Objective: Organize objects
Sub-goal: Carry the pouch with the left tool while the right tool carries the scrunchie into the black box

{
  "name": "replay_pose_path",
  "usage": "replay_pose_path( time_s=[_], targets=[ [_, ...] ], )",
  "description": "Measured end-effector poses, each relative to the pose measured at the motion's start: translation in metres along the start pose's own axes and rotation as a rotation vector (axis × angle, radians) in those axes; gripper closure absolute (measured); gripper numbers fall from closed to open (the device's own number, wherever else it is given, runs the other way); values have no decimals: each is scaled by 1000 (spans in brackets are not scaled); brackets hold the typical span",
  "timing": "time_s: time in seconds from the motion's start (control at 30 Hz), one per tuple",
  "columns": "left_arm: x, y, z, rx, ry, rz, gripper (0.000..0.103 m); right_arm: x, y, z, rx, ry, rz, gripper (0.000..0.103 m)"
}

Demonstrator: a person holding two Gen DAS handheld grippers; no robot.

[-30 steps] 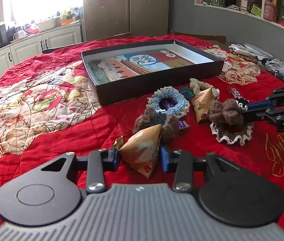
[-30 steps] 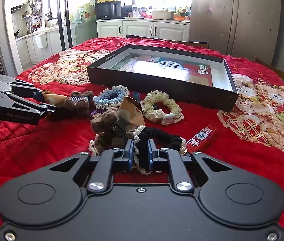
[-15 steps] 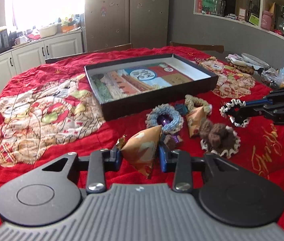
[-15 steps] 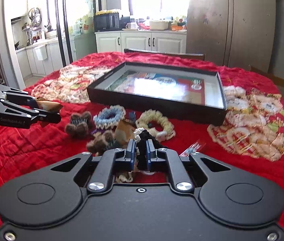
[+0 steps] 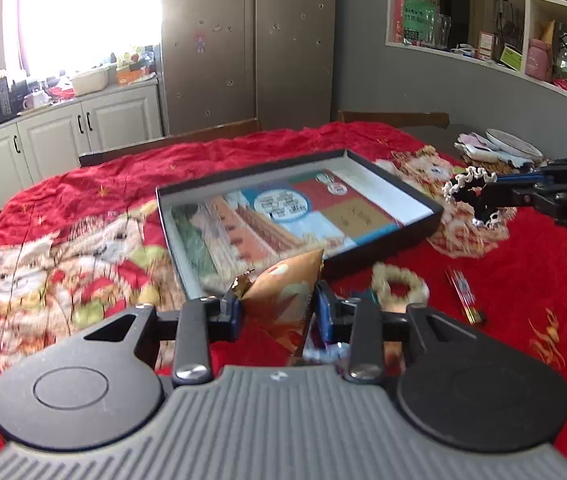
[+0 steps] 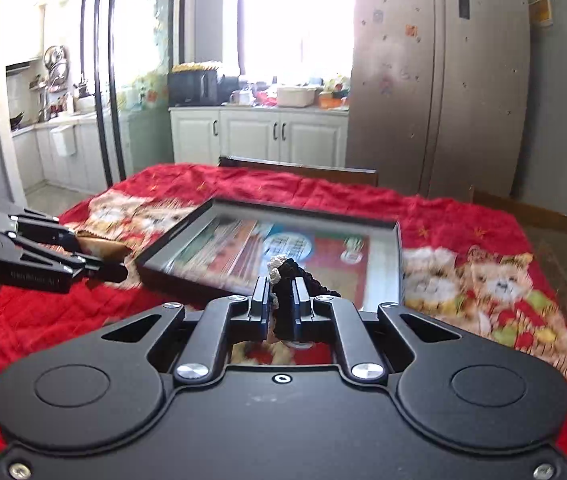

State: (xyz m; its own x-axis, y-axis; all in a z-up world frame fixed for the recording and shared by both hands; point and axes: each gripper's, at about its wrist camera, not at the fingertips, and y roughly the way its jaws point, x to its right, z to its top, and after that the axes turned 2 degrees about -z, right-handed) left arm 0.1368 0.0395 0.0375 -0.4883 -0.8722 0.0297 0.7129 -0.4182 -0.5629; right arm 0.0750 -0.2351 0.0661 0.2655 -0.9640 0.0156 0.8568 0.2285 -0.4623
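Observation:
My left gripper (image 5: 279, 306) is shut on a tan triangular snack packet (image 5: 287, 288) and holds it above the red cloth, just before the near edge of the shallow black box (image 5: 387, 240). My right gripper (image 6: 282, 296) is shut on a black crocheted scrunchie with white trim (image 6: 289, 276), held in the air over the box's near rim (image 6: 187, 280). In the left wrist view the right gripper (image 5: 479, 196) with the scrunchie (image 5: 469, 188) hangs beside the box's right end. In the right wrist view the left gripper (image 6: 119, 260) with the packet (image 6: 99, 246) is at the box's left.
A cream scrunchie (image 5: 399, 284) and a red stick packet (image 5: 463, 296) lie on the red cloth (image 5: 83, 200) near the box. Other small items are hidden behind my left fingers. Clutter (image 5: 495, 148) lies at the table's far right. Chair backs (image 6: 299, 170) stand behind the table.
Both grippers have risen and moved forward toward the box with their loads. The pile of scrunchies and packets has dropped below and behind the fingers.

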Motion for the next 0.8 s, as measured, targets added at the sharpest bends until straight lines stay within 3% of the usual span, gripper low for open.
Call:
replay_pose_path(
  time_s=[0.37, 0.5, 0.8],
  targets=[
    [-13, 59, 43, 7, -29, 54, 63, 18, 84, 25, -39, 4, -69, 92],
    [-16, 87, 51, -6, -35, 85, 63, 28, 119, 30, -65, 58, -76, 92],
    [-27, 143, 60, -38, -67, 143, 63, 33, 183, 39, -76, 55, -123, 92]
  ],
)
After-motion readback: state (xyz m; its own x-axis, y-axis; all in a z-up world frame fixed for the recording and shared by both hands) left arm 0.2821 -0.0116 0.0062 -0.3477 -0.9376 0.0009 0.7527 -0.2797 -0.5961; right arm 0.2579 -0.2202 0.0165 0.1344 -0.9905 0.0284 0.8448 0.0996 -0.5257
